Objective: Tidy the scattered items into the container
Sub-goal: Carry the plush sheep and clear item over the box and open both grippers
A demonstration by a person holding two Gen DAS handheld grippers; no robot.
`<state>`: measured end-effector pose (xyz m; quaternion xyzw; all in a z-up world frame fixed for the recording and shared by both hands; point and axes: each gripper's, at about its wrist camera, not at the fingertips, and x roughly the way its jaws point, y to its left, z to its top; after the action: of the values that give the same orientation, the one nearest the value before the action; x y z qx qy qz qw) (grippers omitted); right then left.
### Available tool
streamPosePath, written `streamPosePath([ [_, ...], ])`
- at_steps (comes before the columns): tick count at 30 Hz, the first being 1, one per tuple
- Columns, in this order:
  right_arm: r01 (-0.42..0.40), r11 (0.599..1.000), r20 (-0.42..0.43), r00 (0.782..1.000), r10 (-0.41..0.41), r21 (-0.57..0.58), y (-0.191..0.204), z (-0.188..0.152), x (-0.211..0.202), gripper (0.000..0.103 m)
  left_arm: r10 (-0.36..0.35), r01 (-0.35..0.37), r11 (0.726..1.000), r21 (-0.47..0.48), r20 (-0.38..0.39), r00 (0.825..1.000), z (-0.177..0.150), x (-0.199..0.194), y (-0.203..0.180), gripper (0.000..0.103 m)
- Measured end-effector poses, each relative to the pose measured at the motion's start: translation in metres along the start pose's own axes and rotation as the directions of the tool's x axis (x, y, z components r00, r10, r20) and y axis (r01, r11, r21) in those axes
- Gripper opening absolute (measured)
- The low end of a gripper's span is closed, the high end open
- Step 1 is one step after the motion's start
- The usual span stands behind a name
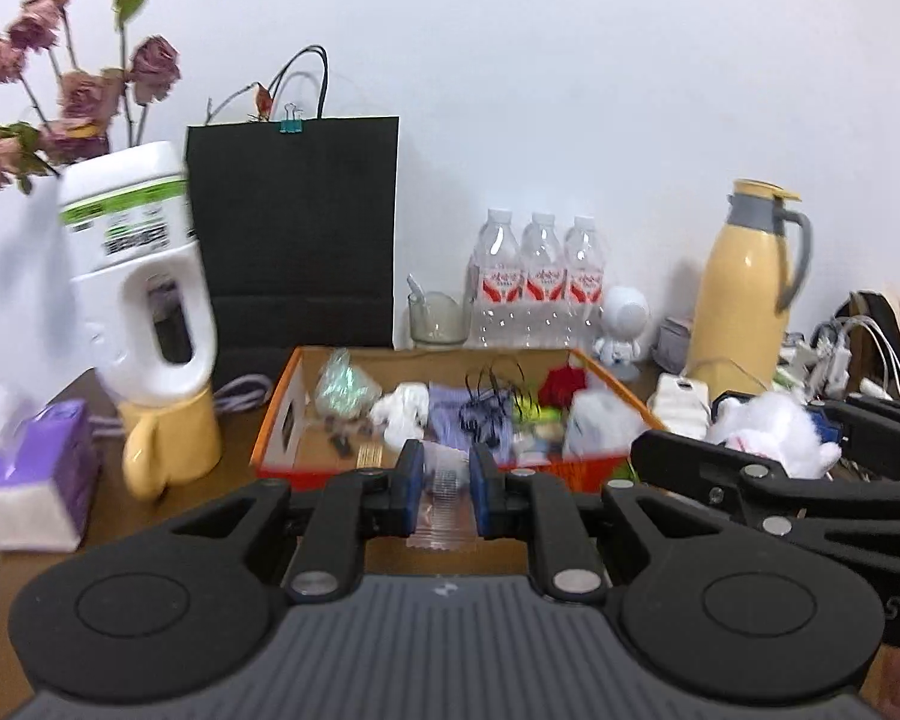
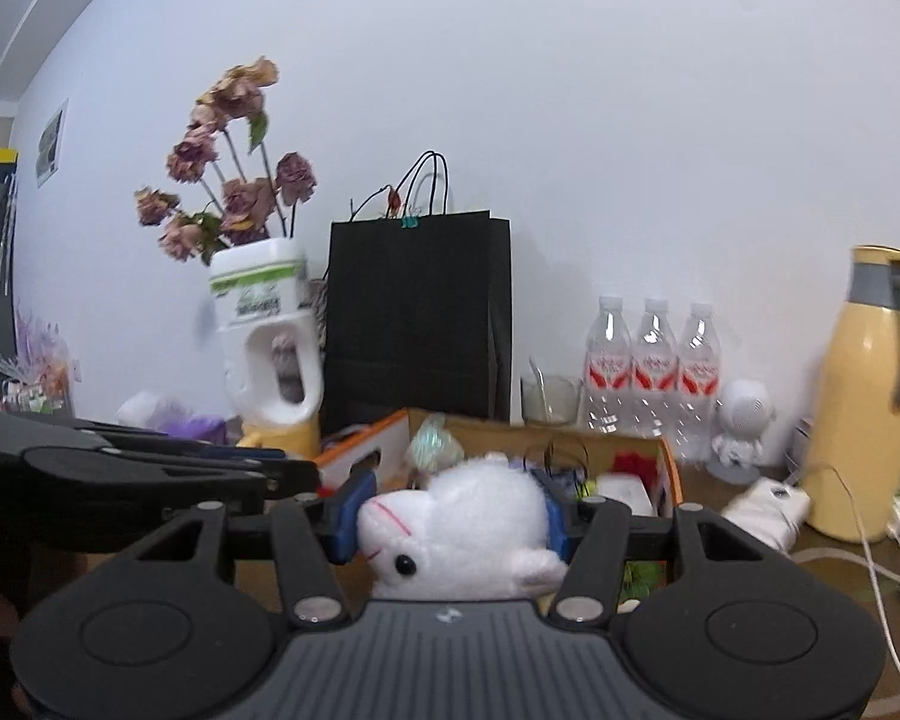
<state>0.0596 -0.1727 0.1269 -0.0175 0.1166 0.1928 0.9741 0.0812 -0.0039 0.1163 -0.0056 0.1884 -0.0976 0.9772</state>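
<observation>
Both hand-held grippers carry a load. My left hand-held gripper (image 1: pixel 441 483) is clenched nearly shut on a small, clear, crinkly plastic packet (image 1: pixel 443 501), thin and flat between the blue pads. My right hand-held gripper (image 2: pixel 450 510) clamps a fluffy white plush toy animal (image 2: pixel 462 525) with a black bead eye and pink stitched mouth, its soft body bulging past the pads.

Just ahead of both sits the shallow orange-rimmed cardboard box (image 1: pixel 273 420) on the brown wooden table (image 1: pixel 234 465), already holding a jumble of small cloth and plastic bits.

As I judge it, the slick packet could slip from so narrow a pinch, or flutter short of the near rim if I let go early. The plush is springy; it may bounce off the pile and roll out. Both tools crowd the same opening, so they could knock together, and the top-heavy white plastic jug of dried roses (image 1: pixel 144 276) stands close on the left.
</observation>
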Motion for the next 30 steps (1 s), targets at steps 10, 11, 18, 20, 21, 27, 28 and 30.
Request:
streamPosePath([
  [10, -0.022, 0.993, -0.071, 0.997, 0.031, 0.119, -0.053, 0.07, 0.124, 0.053, 0.028, -0.027, 0.999, 0.021, -0.084, 0.996, 0.056, 0.11, 0.023, 0.017],
  [11, -0.024, 0.99, -0.089, 0.995, 0.037, 0.136, -0.057, 0.072, 0.135, 0.053, 0.032, -0.031, 0.999, 0.017, -0.097, 0.995, 0.057, 0.12, 0.025, 0.017],
  [18, 0.014, 0.979, -0.27, 0.962, 0.042, 0.201, -0.069, 0.061, 0.214, 0.053, 0.089, -0.08, 0.996, 0.047, -0.245, 0.966, 0.045, 0.186, 0.04, 0.017],
  [20, 0.025, 0.974, -0.347, 0.936, 0.056, 0.226, -0.07, 0.052, 0.234, 0.053, 0.101, -0.094, 0.995, 0.038, -0.297, 0.95, 0.036, 0.202, 0.047, 0.018],
  [21, 0.027, 0.971, -0.373, 0.926, 0.065, 0.237, -0.07, 0.047, 0.24, 0.054, 0.106, -0.1, 0.994, 0.033, -0.321, 0.941, 0.032, 0.209, 0.051, 0.018],
  [27, 0.027, 0.966, -0.472, 0.876, 0.101, 0.256, -0.064, 0.047, 0.279, 0.059, 0.125, -0.123, 0.992, 0.031, -0.434, 0.892, 0.008, 0.235, 0.067, 0.025],
  [28, 0.042, 0.965, -0.507, 0.856, 0.099, 0.259, -0.064, 0.045, 0.289, 0.06, 0.119, -0.12, 0.992, 0.024, -0.438, 0.891, 0.006, 0.236, 0.069, 0.025],
  [30, 0.059, 0.963, -0.567, 0.817, 0.104, 0.263, -0.066, 0.038, 0.31, 0.061, 0.103, -0.113, 0.994, 0.006, -0.448, 0.888, 0.003, 0.237, 0.07, 0.026],
])
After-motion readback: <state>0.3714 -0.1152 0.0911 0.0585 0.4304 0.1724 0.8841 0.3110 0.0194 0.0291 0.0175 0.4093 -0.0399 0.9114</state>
